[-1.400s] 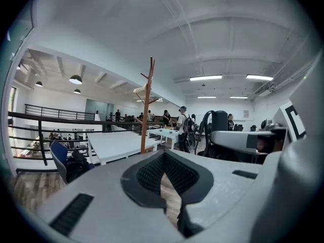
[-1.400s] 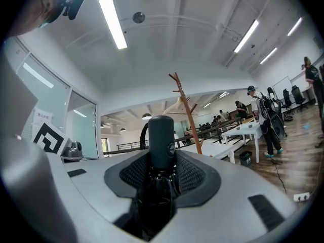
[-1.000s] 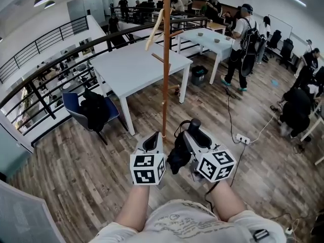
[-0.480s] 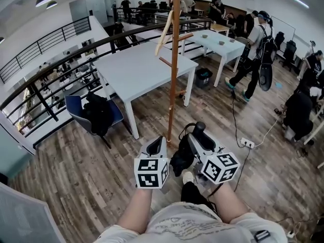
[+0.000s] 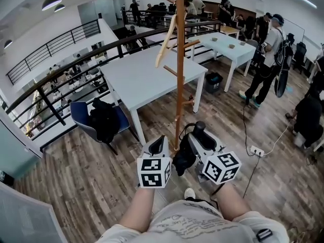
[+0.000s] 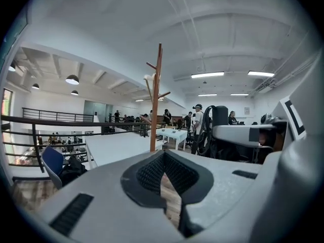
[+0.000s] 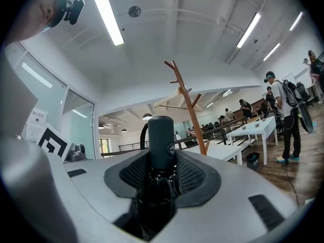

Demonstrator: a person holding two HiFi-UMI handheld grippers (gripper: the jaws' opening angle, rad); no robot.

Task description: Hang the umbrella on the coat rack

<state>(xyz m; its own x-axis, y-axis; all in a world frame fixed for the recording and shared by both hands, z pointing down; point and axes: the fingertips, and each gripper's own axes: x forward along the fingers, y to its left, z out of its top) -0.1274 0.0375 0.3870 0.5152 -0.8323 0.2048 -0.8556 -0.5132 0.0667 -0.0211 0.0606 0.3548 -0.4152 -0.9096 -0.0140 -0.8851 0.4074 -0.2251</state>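
Approach step. Right gripper [image 5: 198,135] clamped on umbrella [image 7: 161,135] handle; left gripper [image 6: 164,170] closed, empty. Rack [image 5: 179,85] just ahead. Next move likely: raise the loop to a peg.

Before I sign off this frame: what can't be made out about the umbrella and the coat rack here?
- Coat rack foot: hidden in the head view behind the left gripper and right gripper; the gripper views don't show it either.
- Umbrella canopy: mostly covered by the right gripper's jaws in its own view; only the handle shows clearly.
- Pale item on the rack: too small to identify in any view.
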